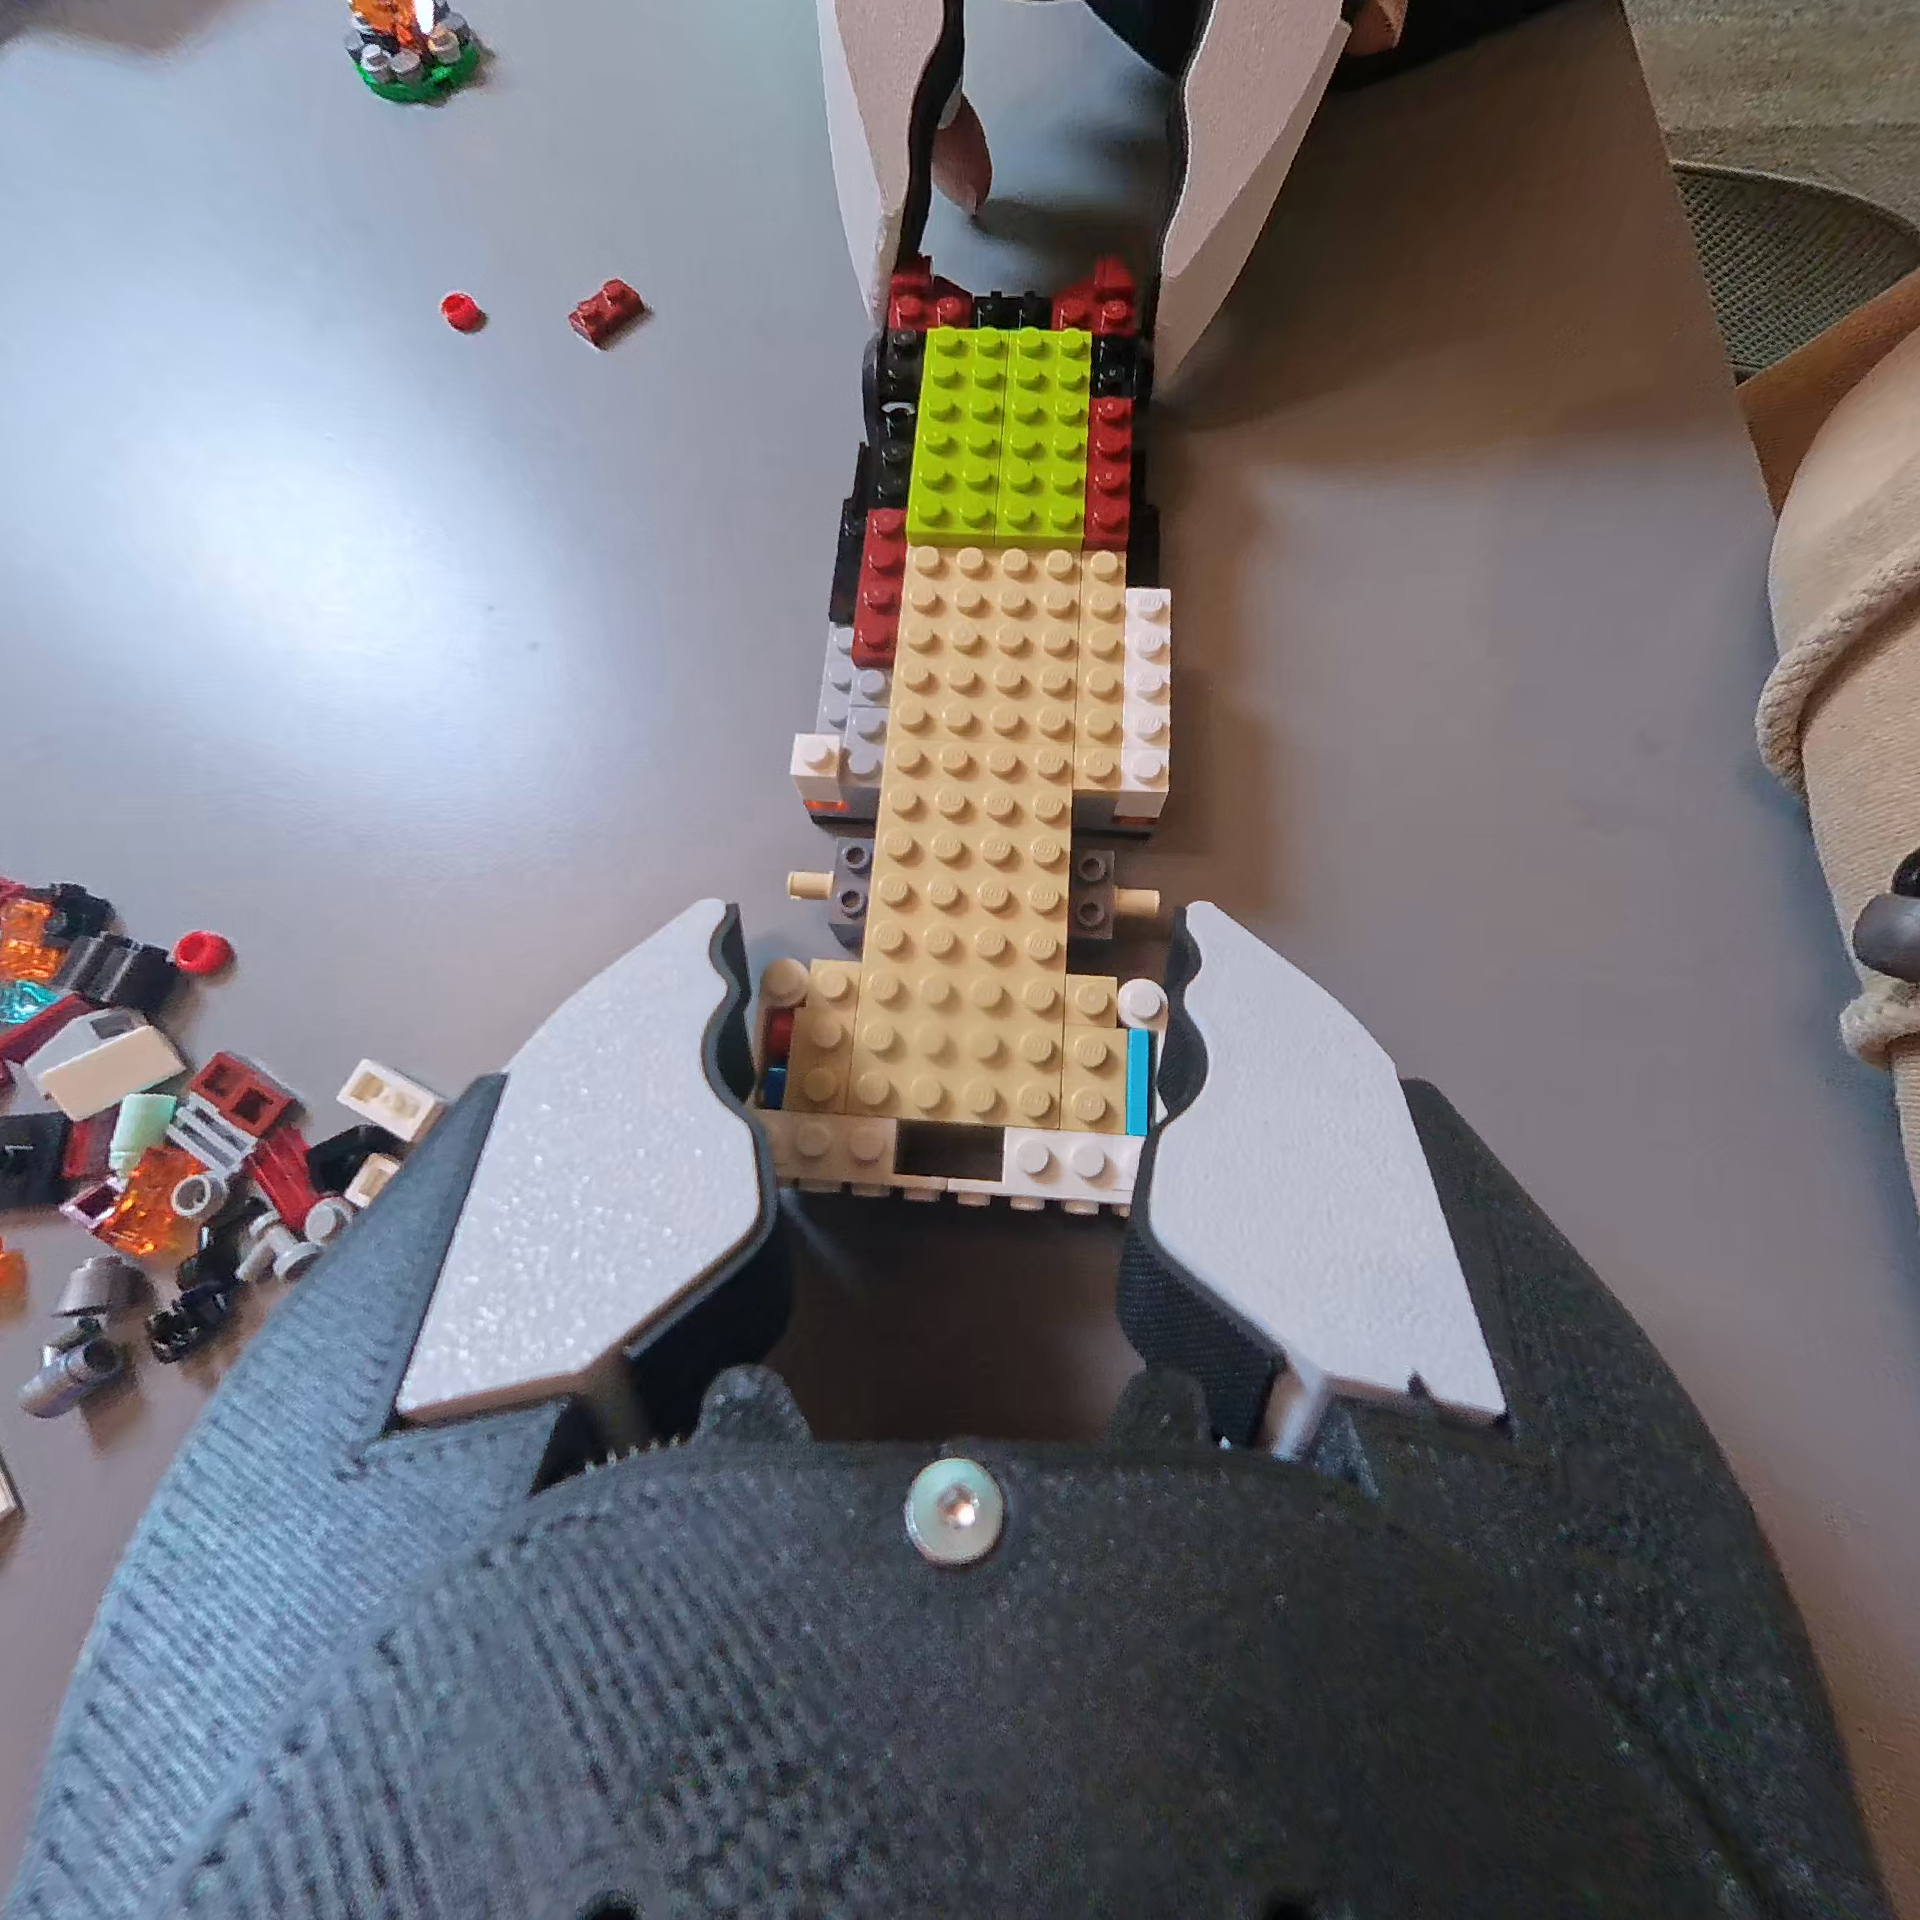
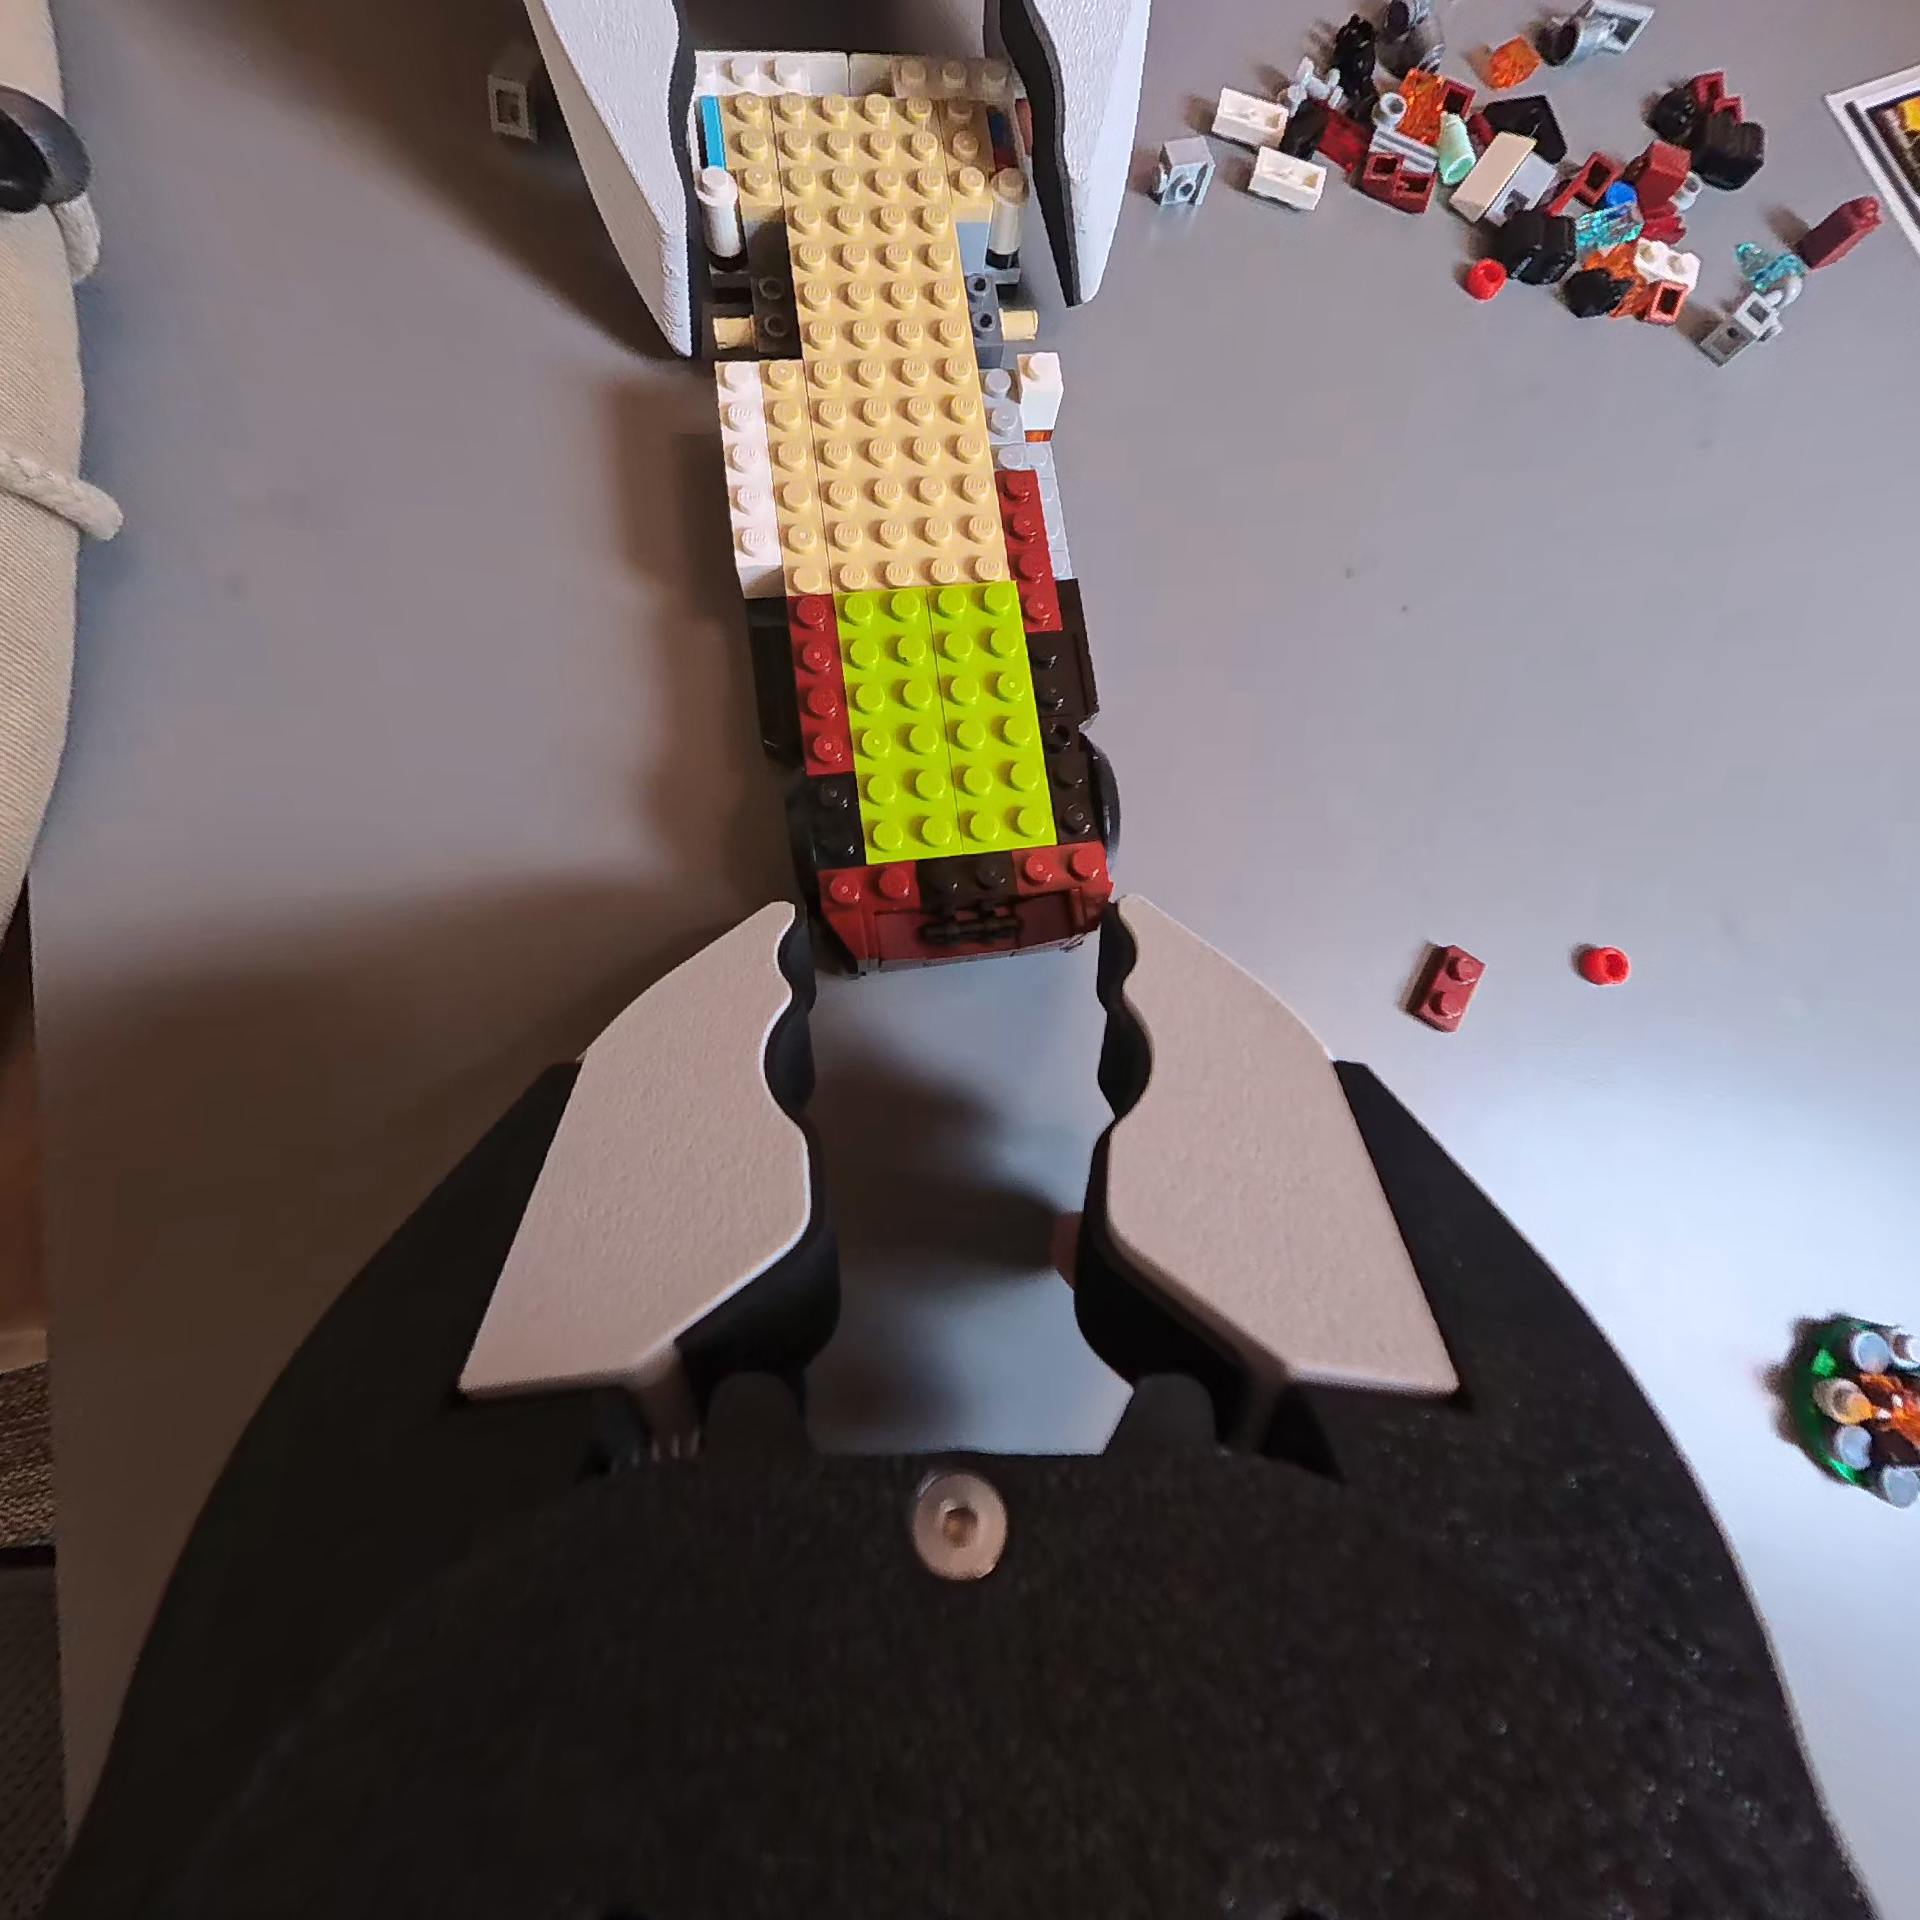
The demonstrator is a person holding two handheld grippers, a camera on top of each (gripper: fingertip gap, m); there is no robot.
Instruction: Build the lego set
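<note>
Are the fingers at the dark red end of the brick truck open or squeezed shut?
Open. The right gripper has its fingers wide apart at the brick truck's dark red end, with grey table showing between them.

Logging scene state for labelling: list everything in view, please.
brick build: 1, tan, lime, dark red, black and white, table centre
loose bricks: one pile, mixed colours, off to one side of the build
dark red plate: 1, lying alone
red round pieces: 2, one beside the plate, one at the pile
round green mini-build: 1, apart
table: 1, grey
beige fabric: table edge
left gripper: closed on the build's tan end
right gripper: tips flank the dark red end, contact unclear
</note>
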